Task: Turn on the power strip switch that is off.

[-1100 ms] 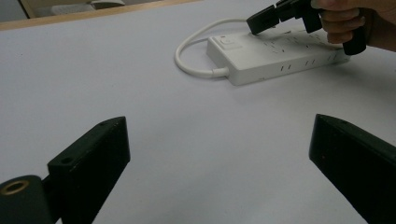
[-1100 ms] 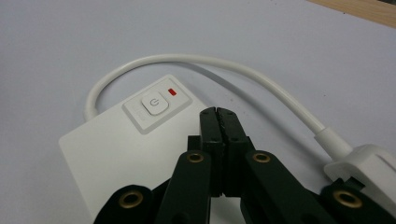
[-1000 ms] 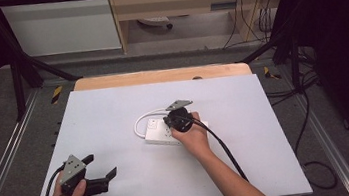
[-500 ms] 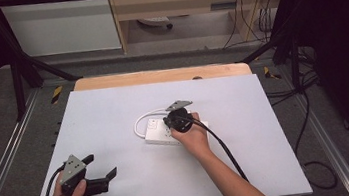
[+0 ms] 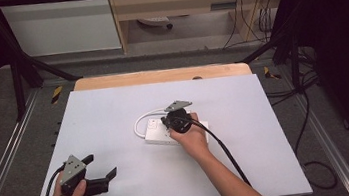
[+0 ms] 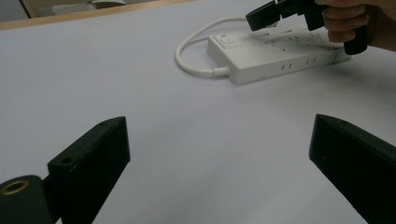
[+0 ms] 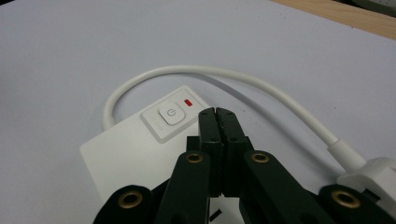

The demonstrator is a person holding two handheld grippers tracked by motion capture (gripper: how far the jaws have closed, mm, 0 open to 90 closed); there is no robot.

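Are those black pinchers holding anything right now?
No. The right gripper is shut on nothing above the power strip; the left gripper is open over bare table.

Lab: framed rig (image 5: 18, 72), trailing cables (image 5: 252, 13)

**Wide jaws, strip beyond**

The left gripper (image 6: 219, 163) is hovering over the white table (image 6: 140, 93), jaws standing wide apart with nothing between them. Farther off, the right gripper (image 6: 264, 16) (held in a hand (image 6: 355, 21)) is sitting over the white power strip (image 6: 275, 53), whose cable (image 6: 196, 42) is looping left.
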